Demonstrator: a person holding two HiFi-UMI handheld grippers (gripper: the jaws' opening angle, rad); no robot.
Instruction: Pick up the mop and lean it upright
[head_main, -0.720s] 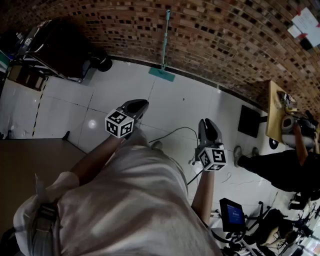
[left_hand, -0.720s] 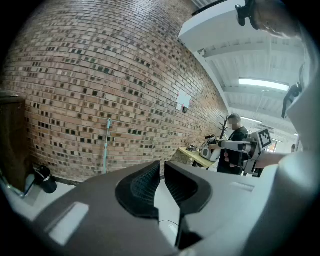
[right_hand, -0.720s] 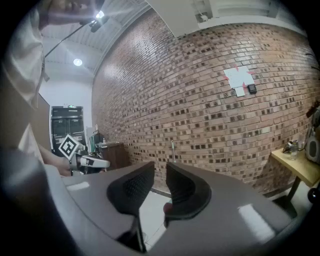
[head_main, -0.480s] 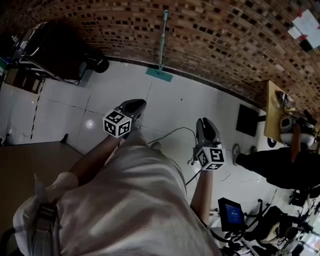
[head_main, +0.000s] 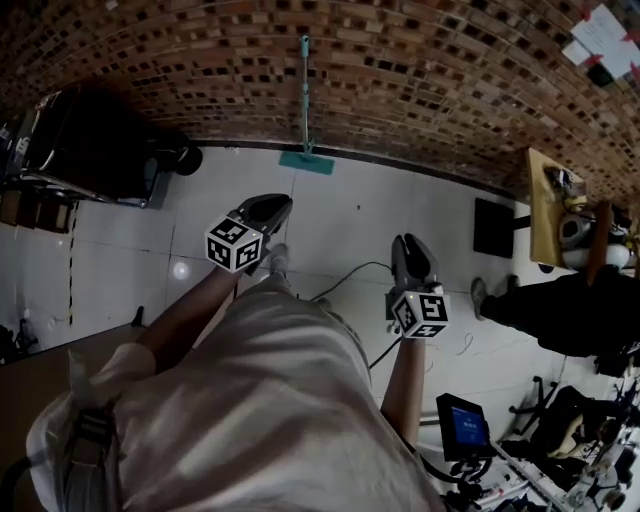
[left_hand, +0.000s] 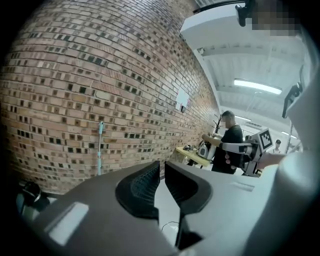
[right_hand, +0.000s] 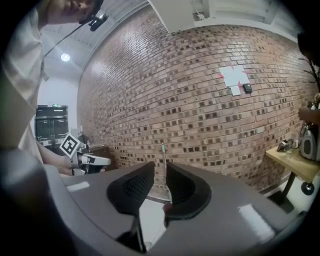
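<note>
The mop (head_main: 305, 98) stands upright against the brick wall, its teal handle leaning on the bricks and its flat head (head_main: 306, 162) on the white floor. It also shows as a thin teal pole in the left gripper view (left_hand: 100, 147) and, between the jaws, in the right gripper view (right_hand: 163, 152). My left gripper (head_main: 275, 206) and right gripper (head_main: 412, 248) hang in front of my body, well short of the mop. Both are shut with nothing in them (left_hand: 161, 167) (right_hand: 160, 167).
A dark cabinet (head_main: 90, 150) stands at the wall on the left. At the right are a wooden table (head_main: 548, 200) with appliances, a black panel (head_main: 490, 227) and a person in black (head_main: 570, 310). A cable (head_main: 350, 272) lies on the floor; a stand with a screen (head_main: 462, 425) is near my right side.
The head view has swung, so the mop and wall sit further left and lower in the picture. Both grippers have kept their places and stayed shut.
</note>
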